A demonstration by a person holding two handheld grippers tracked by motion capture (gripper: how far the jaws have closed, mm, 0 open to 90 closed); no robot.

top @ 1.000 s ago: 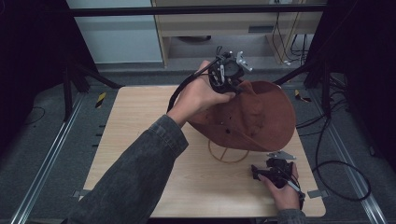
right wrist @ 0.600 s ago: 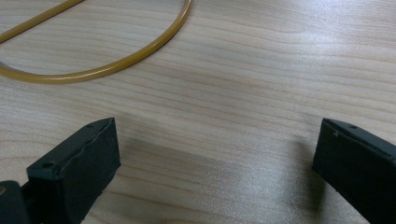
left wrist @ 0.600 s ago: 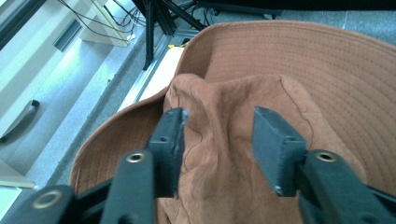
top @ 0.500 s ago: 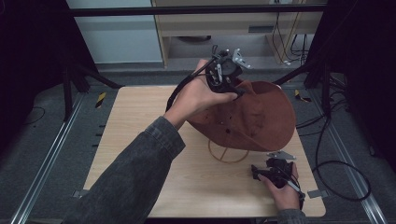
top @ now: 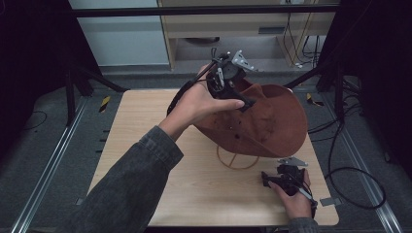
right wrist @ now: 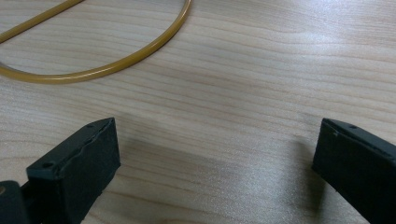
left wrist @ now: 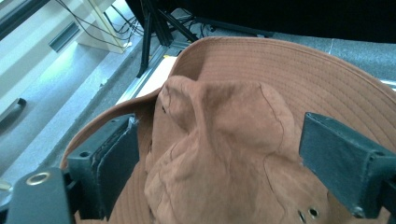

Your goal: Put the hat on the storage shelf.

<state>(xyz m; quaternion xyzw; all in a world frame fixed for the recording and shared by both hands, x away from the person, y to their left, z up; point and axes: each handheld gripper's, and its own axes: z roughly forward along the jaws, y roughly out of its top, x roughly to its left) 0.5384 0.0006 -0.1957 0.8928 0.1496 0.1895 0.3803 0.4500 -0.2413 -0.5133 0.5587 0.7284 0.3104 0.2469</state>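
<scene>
Fingers of the left gripper have just been opening, now wide around the brown hat's crown; the right gripper gapes empty at five o'clock on the wooden table, grey floor around

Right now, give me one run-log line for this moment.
left gripper: jaws just opened, astride brown hat crown, pads clear | right gripper: open, empty, low over table | hat: perched on wire stand
</scene>
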